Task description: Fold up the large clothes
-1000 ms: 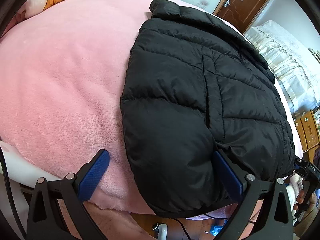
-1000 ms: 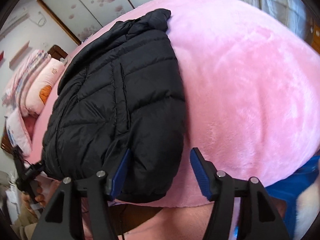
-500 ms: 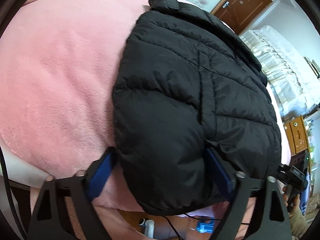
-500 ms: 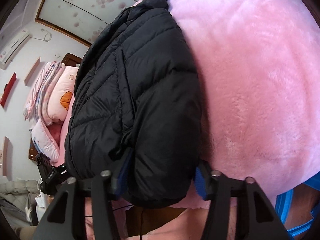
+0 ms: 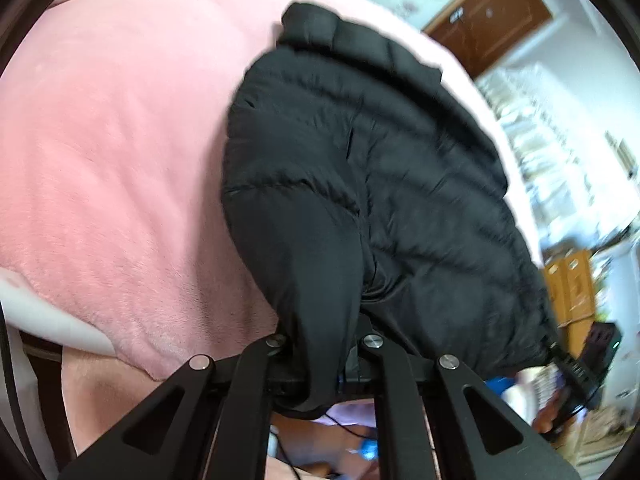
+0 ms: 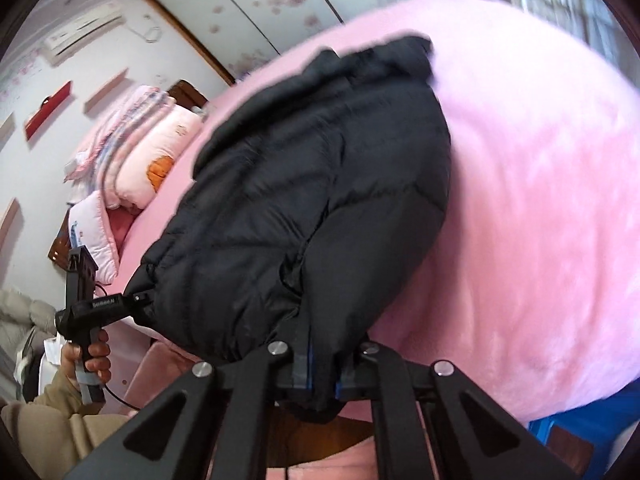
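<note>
L gripper (image 5: pixel 320 354) & R gripper (image 6: pixel 320 364) both clamp jacket (image 5: pixel 380 184) hem

1. jacket (image 5: pixel 400 184): black, quilted in stitched bands.
2. bed cover (image 5: pixel 112 152): plain pink, fleecy.
3. left tongs (image 5: pixel 320 344): black frame with silver rivets.
4. right tongs (image 6: pixel 320 364): black frame; blue pad edges show.
5. door (image 5: pixel 492 16): brown wood.
6. pillow (image 6: pixel 160 148): pale pink with orange print.

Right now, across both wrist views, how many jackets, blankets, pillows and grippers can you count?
Jackets: 1, black jacket
Blankets: 1, pink blanket
Pillows: 1, pillow
Grippers: 2, left gripper, right gripper
Total: 5
</note>
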Action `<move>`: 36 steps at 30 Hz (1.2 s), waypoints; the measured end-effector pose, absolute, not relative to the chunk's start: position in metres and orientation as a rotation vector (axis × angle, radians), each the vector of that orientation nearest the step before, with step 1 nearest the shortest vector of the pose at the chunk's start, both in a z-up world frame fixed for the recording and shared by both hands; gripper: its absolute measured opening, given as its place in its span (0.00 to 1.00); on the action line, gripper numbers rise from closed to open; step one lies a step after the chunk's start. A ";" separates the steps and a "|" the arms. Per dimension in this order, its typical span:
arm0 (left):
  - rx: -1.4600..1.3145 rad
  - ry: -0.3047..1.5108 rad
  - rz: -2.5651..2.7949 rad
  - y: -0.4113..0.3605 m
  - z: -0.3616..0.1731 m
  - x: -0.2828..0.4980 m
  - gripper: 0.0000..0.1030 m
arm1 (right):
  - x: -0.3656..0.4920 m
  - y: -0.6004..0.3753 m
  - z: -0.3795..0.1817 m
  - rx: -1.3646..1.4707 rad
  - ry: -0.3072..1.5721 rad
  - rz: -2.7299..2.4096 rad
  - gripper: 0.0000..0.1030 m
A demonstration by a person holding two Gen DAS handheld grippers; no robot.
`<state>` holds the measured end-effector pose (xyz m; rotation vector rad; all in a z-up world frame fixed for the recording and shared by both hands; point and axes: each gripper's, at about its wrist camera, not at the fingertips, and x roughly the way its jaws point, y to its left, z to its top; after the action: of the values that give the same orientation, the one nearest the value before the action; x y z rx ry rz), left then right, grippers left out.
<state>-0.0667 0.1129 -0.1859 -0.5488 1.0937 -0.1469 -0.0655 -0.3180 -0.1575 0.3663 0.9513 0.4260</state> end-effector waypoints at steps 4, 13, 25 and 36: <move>-0.615 1.036 -0.162 0.130 -0.153 -0.081 0.05 | -0.072 -0.313 -0.121 0.373 0.904 0.446 0.05; -0.694 0.995 -0.198 0.145 -0.096 -0.107 0.05 | -0.101 -0.315 -0.059 0.381 0.833 0.539 0.05; -0.777 0.857 -0.209 0.152 -0.021 0.008 0.06 | -0.017 -0.340 0.004 0.552 0.682 0.521 0.05; -0.744 0.965 -0.120 0.131 -0.059 0.216 0.07 | 0.169 -0.350 -0.041 0.684 0.784 0.356 0.05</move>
<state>0.2161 0.1313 -0.0585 -0.7440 0.9650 -0.1198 0.1687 -0.3503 -0.0410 0.6838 0.7841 0.3564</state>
